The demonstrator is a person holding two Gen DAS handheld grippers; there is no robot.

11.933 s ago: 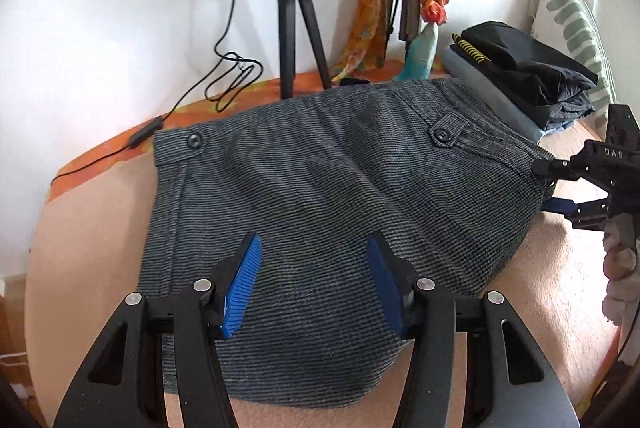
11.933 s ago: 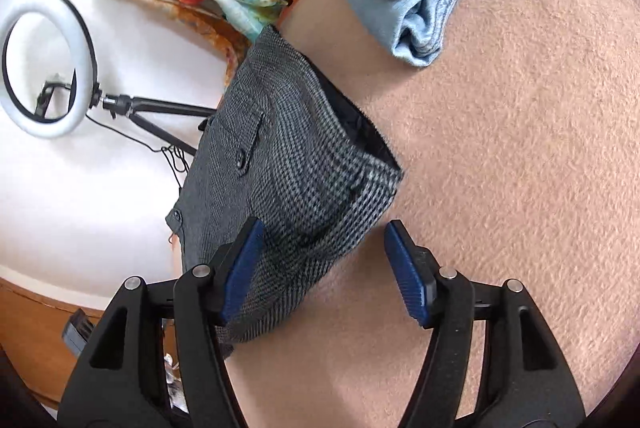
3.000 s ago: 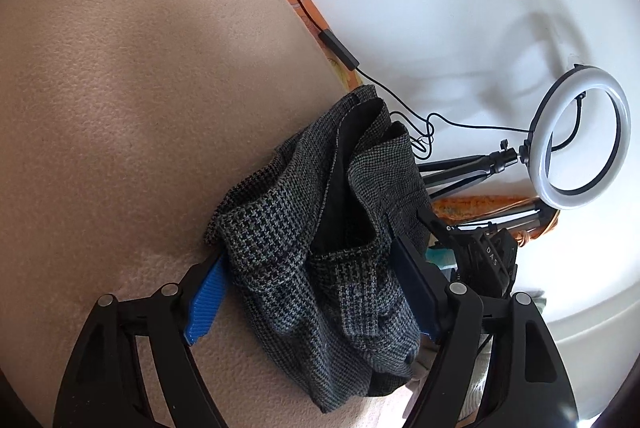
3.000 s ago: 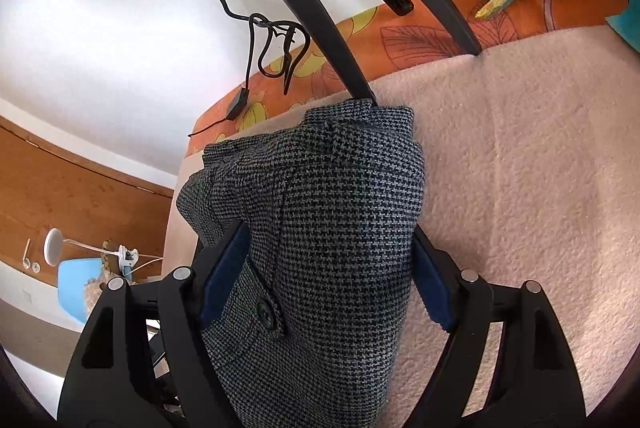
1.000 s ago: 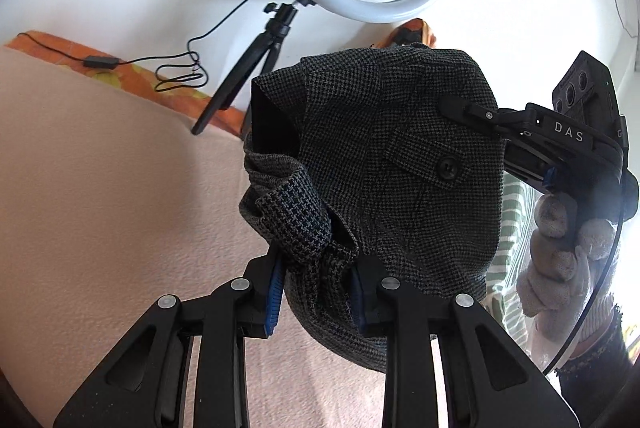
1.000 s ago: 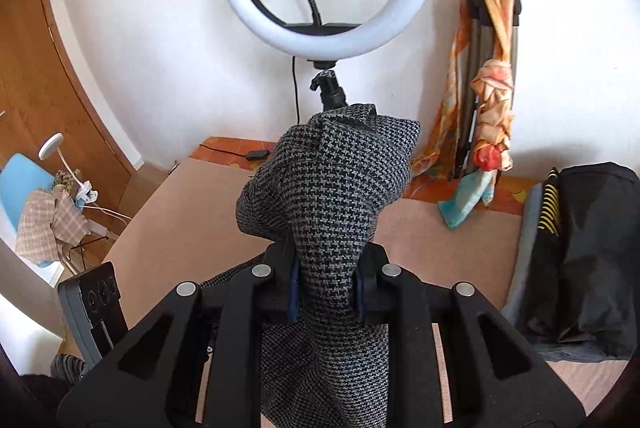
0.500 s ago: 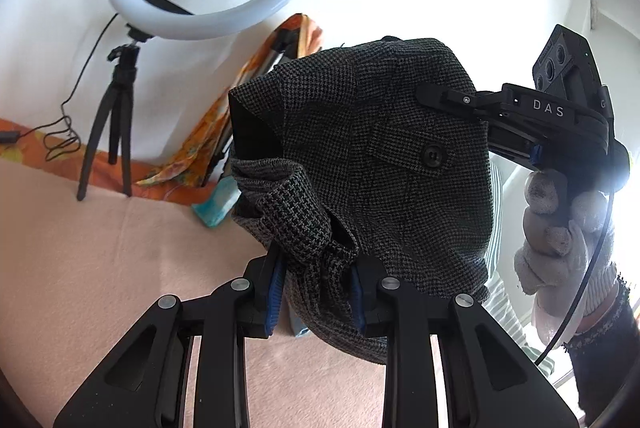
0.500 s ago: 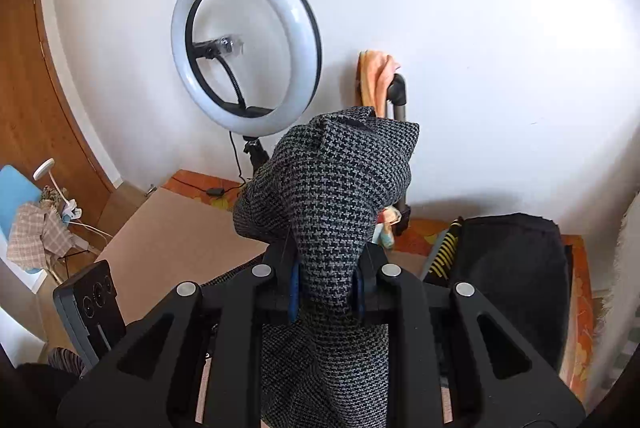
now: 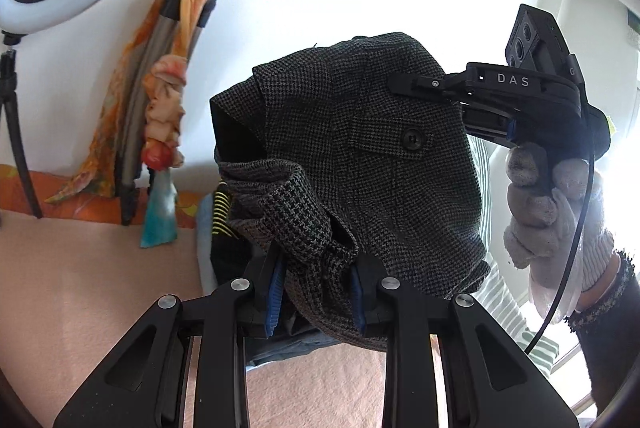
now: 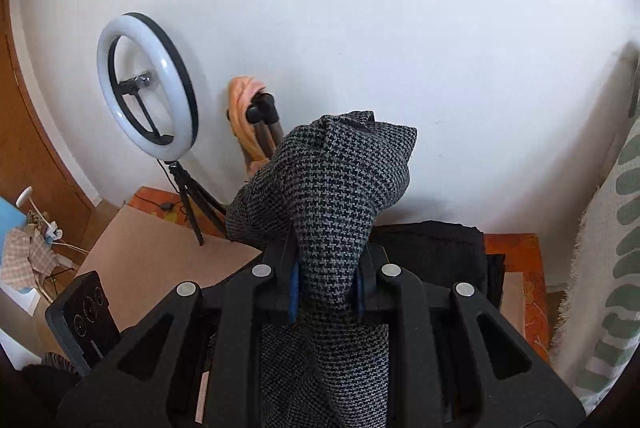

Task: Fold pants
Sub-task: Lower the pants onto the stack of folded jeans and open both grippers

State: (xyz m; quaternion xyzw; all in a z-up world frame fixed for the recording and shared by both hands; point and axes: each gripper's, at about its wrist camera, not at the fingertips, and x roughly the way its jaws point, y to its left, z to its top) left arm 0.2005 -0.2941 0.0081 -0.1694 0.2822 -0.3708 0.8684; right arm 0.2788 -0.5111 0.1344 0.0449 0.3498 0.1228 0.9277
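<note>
The folded grey houndstooth pants (image 9: 360, 163) hang in the air above the peach blanket (image 9: 92, 300), held up by both grippers. The left gripper (image 9: 316, 292) is clamped on a bunched fold at the bundle's lower edge, its blue pads (image 9: 274, 292) pressed into the cloth on both sides. The right gripper (image 10: 326, 292) is likewise closed tight on the fabric, which rises between its fingers in a peaked lump (image 10: 336, 187). In the left wrist view that right gripper (image 9: 404, 83) reaches in from the right, gripping the bundle's upper right edge just above the buttoned pocket flap (image 9: 412, 139), with the gloved right hand (image 9: 552, 211) around its handle. Below and behind the pants lies a stack of dark folded clothes (image 10: 436, 248). A ring light (image 10: 148, 85) on a tripod stands at the far white wall, left of a colourful scarf (image 9: 164, 115) draped over a stand.
</note>
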